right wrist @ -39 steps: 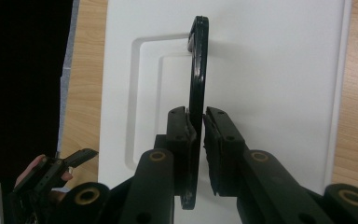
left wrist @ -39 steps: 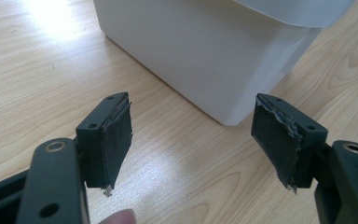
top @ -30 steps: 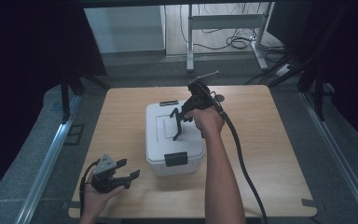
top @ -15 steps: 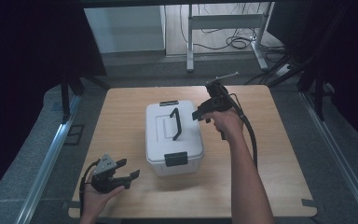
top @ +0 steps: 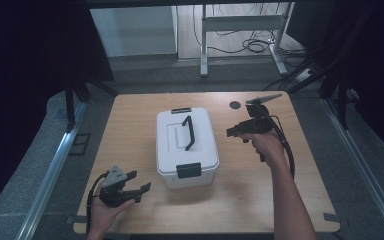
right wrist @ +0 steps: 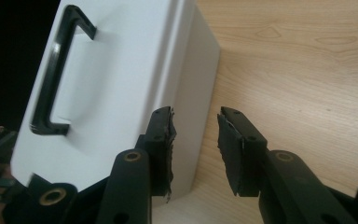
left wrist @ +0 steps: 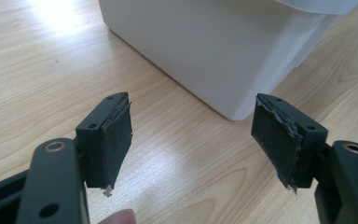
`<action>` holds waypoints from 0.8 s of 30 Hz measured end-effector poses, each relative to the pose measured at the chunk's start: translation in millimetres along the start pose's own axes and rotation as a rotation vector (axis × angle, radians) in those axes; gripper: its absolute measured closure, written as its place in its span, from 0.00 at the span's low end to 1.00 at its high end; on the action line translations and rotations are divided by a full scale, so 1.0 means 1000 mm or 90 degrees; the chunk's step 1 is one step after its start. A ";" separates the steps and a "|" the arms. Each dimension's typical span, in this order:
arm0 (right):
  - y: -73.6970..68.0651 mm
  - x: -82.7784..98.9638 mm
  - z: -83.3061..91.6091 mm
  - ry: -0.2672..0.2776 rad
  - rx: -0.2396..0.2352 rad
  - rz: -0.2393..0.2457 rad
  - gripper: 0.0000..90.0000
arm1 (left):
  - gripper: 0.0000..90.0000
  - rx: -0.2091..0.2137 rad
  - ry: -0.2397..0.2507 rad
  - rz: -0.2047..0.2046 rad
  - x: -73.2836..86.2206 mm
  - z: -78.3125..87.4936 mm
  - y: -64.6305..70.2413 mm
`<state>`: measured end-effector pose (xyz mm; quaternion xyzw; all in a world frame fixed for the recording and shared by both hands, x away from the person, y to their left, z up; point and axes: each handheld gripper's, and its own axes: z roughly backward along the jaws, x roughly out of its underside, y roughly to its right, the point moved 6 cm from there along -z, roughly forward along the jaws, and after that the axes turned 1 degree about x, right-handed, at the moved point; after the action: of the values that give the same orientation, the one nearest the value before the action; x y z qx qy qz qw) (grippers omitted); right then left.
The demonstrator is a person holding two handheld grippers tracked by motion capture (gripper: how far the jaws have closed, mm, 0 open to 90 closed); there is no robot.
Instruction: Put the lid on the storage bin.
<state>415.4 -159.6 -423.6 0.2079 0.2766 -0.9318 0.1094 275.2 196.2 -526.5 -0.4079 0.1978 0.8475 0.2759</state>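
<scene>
A light wooden table [top: 130, 125] stands on grey floor [top: 145, 75], dark curtains [top: 25, 60] alongside, cables [top: 250, 46] beyond.

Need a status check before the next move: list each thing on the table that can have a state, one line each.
white box: lid on, upright on the table.
black handle: standing up off the lid, free of both grippers.
front latch: down against the box front.
left gripper: open, empty, near the box's front left corner.
right gripper: jaws just been opening, nothing between them, beside the box.
</scene>
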 end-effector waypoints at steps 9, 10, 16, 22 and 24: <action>0.028 0.029 0.001 0.066 -0.010 0.073 0.64 | 0.32 -0.005 -0.008 0.000 0.002 -0.004 -0.001; 0.030 0.033 0.001 0.075 -0.018 0.076 0.64 | 0.32 -0.005 -0.010 0.000 0.002 -0.005 -0.001; 0.051 0.054 -0.006 0.096 -0.022 0.091 0.62 | 0.32 -0.010 -0.027 -0.004 0.006 -0.011 0.000; 0.074 0.079 -0.011 0.115 -0.013 0.104 0.58 | 0.32 -0.015 -0.030 -0.006 0.006 -0.013 -0.001; 0.080 0.086 -0.010 0.130 -0.012 0.107 0.57 | 0.32 -0.016 -0.030 -0.007 0.007 -0.013 -0.001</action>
<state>367.3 -227.7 -507.6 0.3232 0.2764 -0.8907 0.1604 280.0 191.6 -539.6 -0.3920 0.1787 0.8579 0.2799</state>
